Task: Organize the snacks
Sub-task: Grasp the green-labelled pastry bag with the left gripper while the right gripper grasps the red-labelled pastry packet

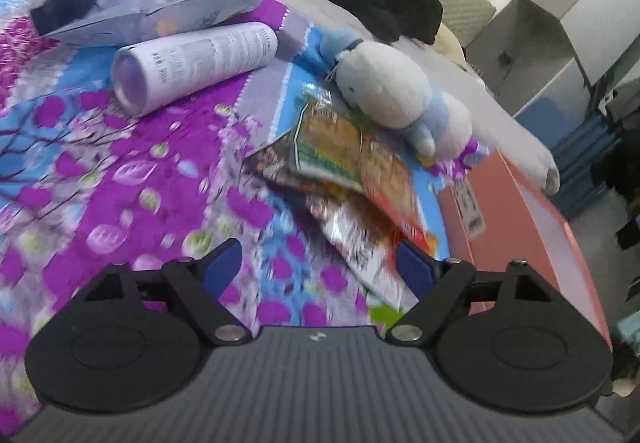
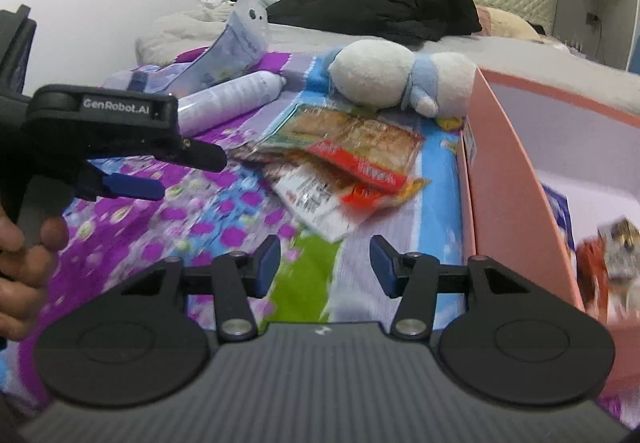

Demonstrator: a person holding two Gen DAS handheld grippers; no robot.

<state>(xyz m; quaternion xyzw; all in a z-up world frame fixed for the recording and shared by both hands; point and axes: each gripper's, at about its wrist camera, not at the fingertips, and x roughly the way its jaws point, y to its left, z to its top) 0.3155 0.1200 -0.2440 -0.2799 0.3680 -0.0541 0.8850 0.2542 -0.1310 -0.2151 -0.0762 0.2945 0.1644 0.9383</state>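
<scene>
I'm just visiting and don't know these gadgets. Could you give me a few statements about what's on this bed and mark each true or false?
1. Both grippers have their jaws apart with nothing between them. True: the left gripper and the right gripper are both empty.
2. The plush toy sits inside the pink box. False: it lies on the bedspread beside the box.
3. A pile of snack packets lies on the bedspread in front of the plush toy. True.
4. The white canister stands upright. False: it lies on its side.
5. The pink box is empty. False: some packets are already inside.
</scene>
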